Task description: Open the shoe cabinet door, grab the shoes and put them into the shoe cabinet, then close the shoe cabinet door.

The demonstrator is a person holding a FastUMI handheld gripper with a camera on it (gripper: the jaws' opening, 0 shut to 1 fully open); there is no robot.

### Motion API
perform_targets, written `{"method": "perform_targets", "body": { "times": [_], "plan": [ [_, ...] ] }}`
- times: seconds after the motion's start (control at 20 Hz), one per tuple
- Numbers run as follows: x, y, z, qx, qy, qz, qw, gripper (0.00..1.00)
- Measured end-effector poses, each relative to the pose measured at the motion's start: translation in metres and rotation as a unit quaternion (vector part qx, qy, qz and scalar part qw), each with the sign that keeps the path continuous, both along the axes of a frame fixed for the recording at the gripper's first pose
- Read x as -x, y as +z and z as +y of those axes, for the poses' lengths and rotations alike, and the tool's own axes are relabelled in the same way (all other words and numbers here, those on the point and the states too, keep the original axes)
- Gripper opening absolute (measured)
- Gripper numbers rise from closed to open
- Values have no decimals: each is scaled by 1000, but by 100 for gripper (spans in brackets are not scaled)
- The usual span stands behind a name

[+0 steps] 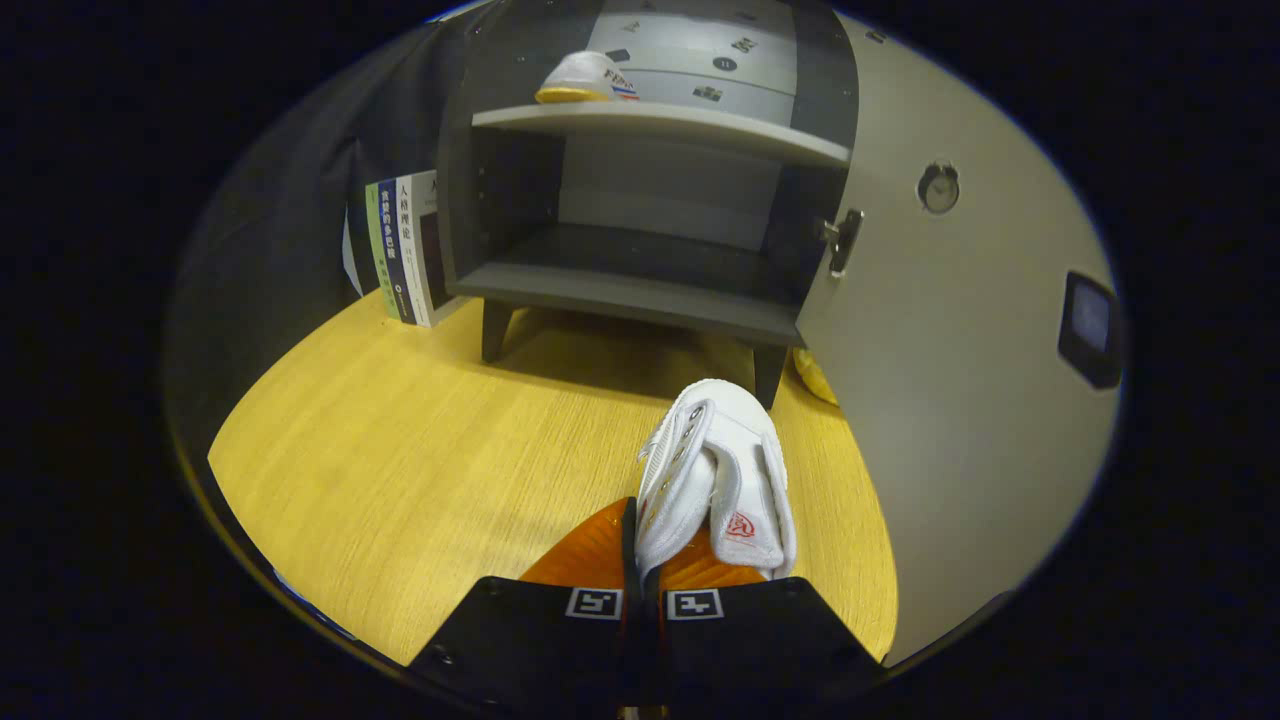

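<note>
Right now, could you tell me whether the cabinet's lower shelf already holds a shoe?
No, the lower shelf is bare; one shoe sits on the upper shelf.

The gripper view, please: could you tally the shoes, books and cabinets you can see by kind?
White canvas shoes: 2, one pinched between the gripper fingers, one on the upper shelf
Upright books beside the cabinet: 2
Grey wooden shoe cabinet, door open: 1
Total: 5
</note>
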State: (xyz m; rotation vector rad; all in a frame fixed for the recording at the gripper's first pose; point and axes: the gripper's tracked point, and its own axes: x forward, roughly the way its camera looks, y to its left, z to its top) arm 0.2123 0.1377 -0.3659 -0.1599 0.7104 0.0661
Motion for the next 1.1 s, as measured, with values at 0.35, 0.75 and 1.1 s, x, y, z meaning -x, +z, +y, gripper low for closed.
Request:
{"method": "perform_targets", "body": {
  "times": [0.35,0.75,1.1],
  "plan": [
    [-36,119,8,-8,9,-93,996,2],
    [-99,235,19,-23,15,-162,986,2],
    [-201,300,22,-22,14,-190,981,2]
  ]
}}
